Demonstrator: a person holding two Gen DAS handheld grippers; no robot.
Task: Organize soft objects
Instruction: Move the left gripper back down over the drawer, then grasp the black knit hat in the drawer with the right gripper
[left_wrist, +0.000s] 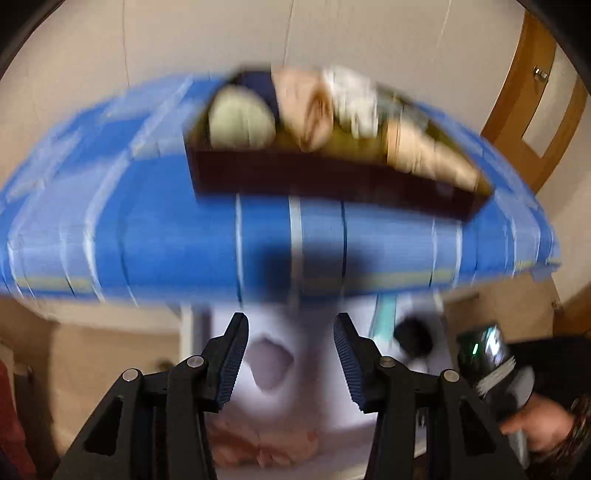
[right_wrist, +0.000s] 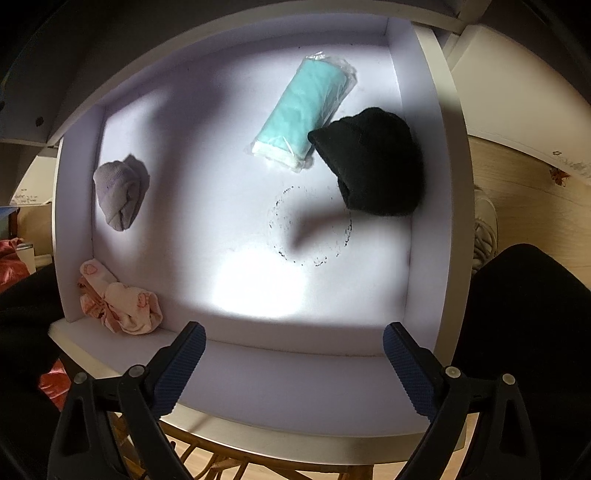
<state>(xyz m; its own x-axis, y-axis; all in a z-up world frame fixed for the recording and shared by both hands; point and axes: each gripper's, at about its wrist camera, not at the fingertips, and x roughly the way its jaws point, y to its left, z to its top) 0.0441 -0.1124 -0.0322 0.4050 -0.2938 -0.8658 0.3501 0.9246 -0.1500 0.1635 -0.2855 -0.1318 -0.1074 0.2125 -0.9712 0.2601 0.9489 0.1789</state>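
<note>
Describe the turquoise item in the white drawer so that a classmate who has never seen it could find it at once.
Start with the white drawer. At its far right lies a black knitted hat; touching the hat's left edge is the turquoise roll. It alone is sealed in clear plastic wrap.

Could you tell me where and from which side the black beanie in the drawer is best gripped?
I would pinch the black beanie from above at its raised, bunched middle, jaws across the narrower width; the drawer wall crowds its right side.

Four soft items lie apart in the white drawer (right_wrist: 436, 192) — black beanie (right_wrist: 373, 162), grey sock bundle (right_wrist: 120, 194), pink socks (right_wrist: 123, 302), bagged teal cloth (right_wrist: 303, 110).
</note>
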